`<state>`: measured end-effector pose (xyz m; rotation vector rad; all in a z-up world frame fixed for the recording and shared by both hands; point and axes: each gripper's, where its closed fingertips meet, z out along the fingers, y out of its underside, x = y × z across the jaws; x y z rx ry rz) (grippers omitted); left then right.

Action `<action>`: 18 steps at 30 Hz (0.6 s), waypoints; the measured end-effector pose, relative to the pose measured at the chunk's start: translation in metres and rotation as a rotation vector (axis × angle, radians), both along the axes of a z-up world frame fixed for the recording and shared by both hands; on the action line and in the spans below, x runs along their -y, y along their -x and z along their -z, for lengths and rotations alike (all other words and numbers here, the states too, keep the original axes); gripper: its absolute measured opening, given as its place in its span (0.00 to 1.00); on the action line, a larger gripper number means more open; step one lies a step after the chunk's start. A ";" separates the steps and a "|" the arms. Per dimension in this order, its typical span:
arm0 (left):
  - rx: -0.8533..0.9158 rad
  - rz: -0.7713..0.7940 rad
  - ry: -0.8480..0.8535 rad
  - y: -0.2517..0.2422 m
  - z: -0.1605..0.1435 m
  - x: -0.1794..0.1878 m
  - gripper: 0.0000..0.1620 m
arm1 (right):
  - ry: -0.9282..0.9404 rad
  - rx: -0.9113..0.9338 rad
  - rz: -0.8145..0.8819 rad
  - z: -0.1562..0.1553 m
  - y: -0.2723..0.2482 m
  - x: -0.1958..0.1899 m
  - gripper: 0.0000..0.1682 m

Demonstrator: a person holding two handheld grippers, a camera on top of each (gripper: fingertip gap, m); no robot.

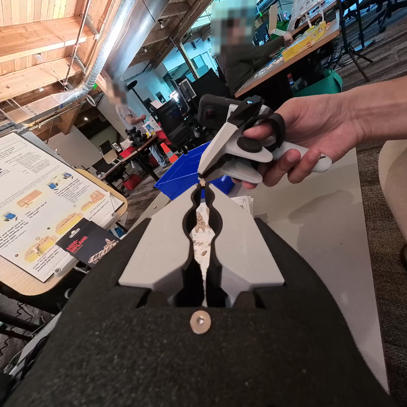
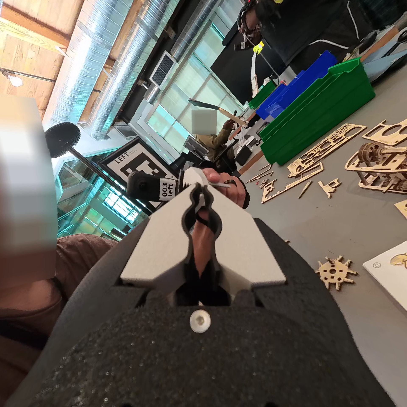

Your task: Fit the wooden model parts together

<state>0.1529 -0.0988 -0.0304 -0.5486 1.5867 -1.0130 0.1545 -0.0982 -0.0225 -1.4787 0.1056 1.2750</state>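
Left wrist view: my left gripper (image 1: 201,187) was pinched on a tiny wooden part (image 1: 202,183), held in the air above the grey table (image 1: 308,231). My right gripper (image 1: 201,175) came in from the right, its fingers closed tip to tip, touching the same part or a second piece against it; too small to tell which. The part looked pale, flat, laser-cut, with a notched outline. Blue bin (image 1: 182,174) and an instruction sheet (image 1: 201,222) sat below and behind.

Right wrist view: my right gripper's tips (image 2: 201,187) were nearly together, and the part itself didn't show between them, hidden or too small. Left gripper (image 2: 193,178) sat directly opposite, nose to nose. On the table well to the right: emptied plywood sheets (image 2: 326,149), a partly built wooden model (image 2: 383,167), a toothed gear piece (image 2: 334,273), loose slivers (image 2: 266,174), green bins (image 2: 317,119).

Handling, my judgement: near weightless, stiff but brittle, thin tabs likely to snap under twist. Best held on the flat faces, close to the joint, pushed straight along the slot. Slips easily from tip-only grip.
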 end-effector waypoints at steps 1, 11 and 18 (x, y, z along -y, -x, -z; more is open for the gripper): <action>-0.004 0.004 0.001 0.000 0.000 0.001 0.00 | 0.002 -0.002 0.001 0.000 0.000 0.000 0.02; -0.017 0.000 -0.001 -0.002 0.003 0.000 0.00 | 0.023 0.021 -0.009 0.006 0.003 -0.002 0.04; -0.018 0.002 -0.004 -0.002 0.003 0.001 0.00 | 0.025 0.038 -0.002 0.008 0.003 -0.002 0.01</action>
